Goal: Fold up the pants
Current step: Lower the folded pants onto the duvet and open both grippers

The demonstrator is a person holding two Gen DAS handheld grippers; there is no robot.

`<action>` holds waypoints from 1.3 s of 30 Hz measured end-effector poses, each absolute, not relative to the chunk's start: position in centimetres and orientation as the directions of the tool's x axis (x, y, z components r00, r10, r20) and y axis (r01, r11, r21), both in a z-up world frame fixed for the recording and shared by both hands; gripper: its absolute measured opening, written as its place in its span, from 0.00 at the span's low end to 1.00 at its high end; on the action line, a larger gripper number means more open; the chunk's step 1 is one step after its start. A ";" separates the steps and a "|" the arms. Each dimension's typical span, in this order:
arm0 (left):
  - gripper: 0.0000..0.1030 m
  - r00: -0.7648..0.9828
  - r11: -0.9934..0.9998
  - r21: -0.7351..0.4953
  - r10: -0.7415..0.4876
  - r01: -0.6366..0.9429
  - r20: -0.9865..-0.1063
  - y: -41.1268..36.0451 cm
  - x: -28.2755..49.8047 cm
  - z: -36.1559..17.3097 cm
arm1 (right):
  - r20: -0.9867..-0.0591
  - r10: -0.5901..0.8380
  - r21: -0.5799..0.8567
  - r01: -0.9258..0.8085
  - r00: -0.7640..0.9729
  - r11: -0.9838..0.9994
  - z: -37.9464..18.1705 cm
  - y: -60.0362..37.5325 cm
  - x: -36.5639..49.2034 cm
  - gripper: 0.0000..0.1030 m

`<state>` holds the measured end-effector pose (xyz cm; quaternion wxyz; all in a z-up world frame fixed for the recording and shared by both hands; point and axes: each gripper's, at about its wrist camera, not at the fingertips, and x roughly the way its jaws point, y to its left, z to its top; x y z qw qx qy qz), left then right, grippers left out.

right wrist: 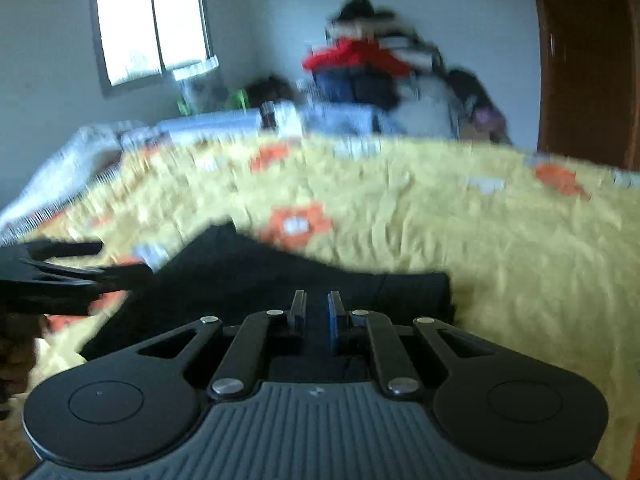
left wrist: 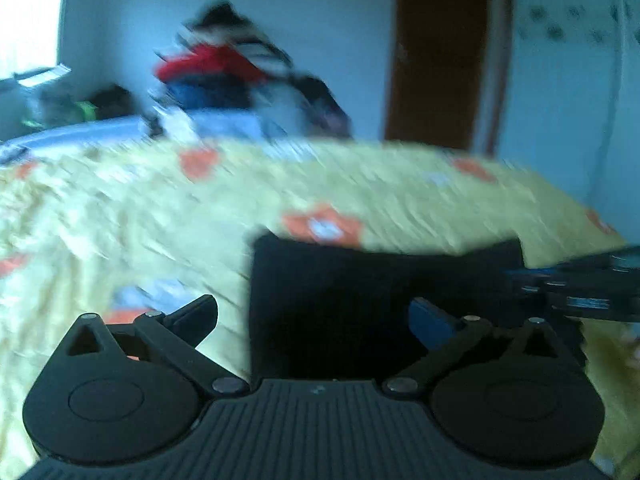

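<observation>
- We see dark pants [left wrist: 360,300], folded into a soft blocky slab, on the yellow flowered bedspread [left wrist: 120,208].
- Left gripper [left wrist: 316,316] released, spread wide.
- Right gripper [right wrist: 317,312] clenched; only its own view shows this, cloth between the pads unclear.

Both cameras sit low and close over the bed [left wrist: 120,208], looking across it; both show the black pants [right wrist: 248,272].

Motion blur across both views
The clothes pile [right wrist: 372,68] and bedspread [left wrist: 120,208] pattern smear; the pants' [right wrist: 248,276] near edge hides behind gripper bodies.
</observation>
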<state>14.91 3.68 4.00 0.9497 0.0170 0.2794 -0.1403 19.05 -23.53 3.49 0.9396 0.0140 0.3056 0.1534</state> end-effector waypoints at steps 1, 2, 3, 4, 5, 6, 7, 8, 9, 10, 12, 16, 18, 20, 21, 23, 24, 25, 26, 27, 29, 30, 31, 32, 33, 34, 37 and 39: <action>1.00 0.781 0.957 -0.038 -0.257 0.287 -0.569 3.3 15.2 3.3 | -0.595 0.258 0.090 -0.255 0.761 0.963 2.5 -23.6 19.4 0.09; 0.98 0.769 0.957 -0.020 -0.246 0.291 -0.590 3.0 15.3 2.6 | -0.594 0.256 0.085 -0.257 0.763 0.963 1.8 -24.0 19.2 0.09; 0.98 0.768 0.957 -0.004 -0.234 0.288 -0.596 2.9 15.1 2.1 | -0.585 0.269 0.103 -0.259 0.765 0.960 1.8 -24.4 18.9 0.09; 0.98 0.776 0.959 0.006 -0.224 0.282 -0.590 2.9 14.9 1.8 | -0.589 0.268 0.119 -0.246 0.762 0.962 2.0 -24.7 18.7 0.09; 0.98 0.783 0.960 0.002 -0.227 0.279 -0.579 2.9 14.6 1.7 | -0.583 0.249 0.108 -0.230 0.773 0.967 2.5 -24.7 18.5 0.09; 0.98 0.787 0.960 -0.011 -0.235 0.279 -0.571 2.8 14.4 1.9 | -0.564 0.221 0.076 -0.217 0.795 0.973 3.2 -24.5 18.3 0.10; 0.99 0.789 0.960 -0.021 -0.241 0.278 -0.566 2.7 14.3 2.1 | -0.540 0.214 0.051 -0.222 0.814 0.974 3.8 -24.0 18.3 0.10; 1.00 0.792 0.962 -0.024 -0.238 0.272 -0.562 2.5 14.5 2.2 | -0.527 0.223 0.049 -0.233 0.820 0.971 4.2 -23.8 18.7 0.10; 1.00 0.792 0.964 -0.012 -0.226 0.266 -0.567 1.9 15.1 2.0 | -0.527 0.240 0.063 -0.245 0.815 0.968 4.5 -23.5 19.3 0.10; 1.00 0.785 0.964 0.003 -0.214 0.266 -0.581 1.6 15.5 1.7 | -0.536 0.251 0.070 -0.254 0.806 0.965 4.5 -23.4 19.9 0.10; 1.00 0.769 0.967 0.019 -0.190 0.254 -0.610 1.0 16.1 0.8 | -0.593 0.205 0.021 -0.240 0.778 0.971 3.2 -22.6 22.1 0.10; 1.00 0.787 0.975 -0.005 -0.183 0.223 -0.589 1.6 15.4 0.8 | -0.582 0.193 0.067 -0.190 0.790 0.979 2.5 -23.3 22.3 0.11; 1.00 0.800 0.978 0.007 -0.166 0.208 -0.576 1.6 15.0 0.9 | -0.552 0.172 0.057 -0.169 0.816 0.984 3.4 -22.8 20.3 0.12; 1.00 0.811 0.983 0.016 -0.141 0.182 -0.567 1.5 14.5 1.1 | -0.524 0.194 0.051 -0.197 0.829 0.979 3.9 -22.3 18.0 0.13; 1.00 0.815 0.985 0.015 -0.134 0.172 -0.564 1.6 14.4 1.2 | -0.526 0.219 0.058 -0.222 0.822 0.973 3.9 -22.0 16.9 0.13; 1.00 0.819 0.988 0.012 -0.121 0.155 -0.561 1.6 13.9 1.2 | -0.551 0.244 0.063 -0.251 0.798 0.966 3.2 -21.8 15.6 0.13; 1.00 0.816 0.988 0.015 -0.119 0.154 -0.565 1.4 13.8 1.1 | -0.573 0.228 0.049 -0.245 0.788 0.968 2.5 -21.7 15.5 0.13; 1.00 0.813 0.988 0.021 -0.115 0.154 -0.572 1.3 13.7 1.0 | -0.586 0.214 0.039 -0.236 0.782 0.971 1.7 -21.6 15.7 0.13; 1.00 0.810 0.989 0.029 -0.104 0.148 -0.577 1.1 13.7 0.9 | -0.579 0.224 0.051 -0.239 0.784 0.970 1.2 -21.8 15.7 0.13; 1.00 0.812 0.990 0.031 -0.097 0.140 -0.575 1.1 13.5 0.9 | -0.569 0.238 0.079 -0.236 0.787 0.969 1.0 -22.1 15.8 0.13; 1.00 0.817 0.990 0.030 -0.095 0.136 -0.569 1.2 13.0 1.2 | -0.575 0.245 0.122 -0.215 0.780 0.969 1.5 -22.5 15.7 0.13; 1.00 0.817 0.990 0.031 -0.093 0.135 -0.568 1.2 12.9 1.3 | -0.574 0.240 0.126 -0.204 0.783 0.971 1.9 -22.5 15.6 0.13; 1.00 0.818 0.991 0.033 -0.091 0.132 -0.568 1.3 12.8 1.4 | -0.569 0.228 0.119 -0.195 0.790 0.974 2.2 -22.3 15.2 0.13; 1.00 0.820 0.991 0.032 -0.087 0.128 -0.566 1.5 12.6 1.4 | -0.563 0.220 0.110 -0.191 0.797 0.975 2.4 -22.2 14.9 0.13; 1.00 0.819 0.992 0.027 -0.086 0.123 -0.567 1.6 12.5 1.4 | -0.558 0.218 0.106 -0.191 0.801 0.976 2.4 -22.2 14.5 0.14; 1.00 0.816 0.993 0.016 -0.088 0.118 -0.572 1.9 12.3 1.4 | -0.560 0.220 0.107 -0.194 0.799 0.975 2.3 -22.1 14.1 0.16; 1.00 0.801 0.992 -0.042 -0.118 0.115 -0.587 2.7 12.0 1.4 | -0.577 0.226 0.117 -0.194 0.785 0.974 1.4 -22.1 13.8 0.17; 1.00 0.790 0.991 -0.075 -0.133 0.110 -0.599 3.1 11.7 1.5 | -0.571 0.228 0.142 -0.178 0.788 0.974 1.6 -22.2 13.4 0.17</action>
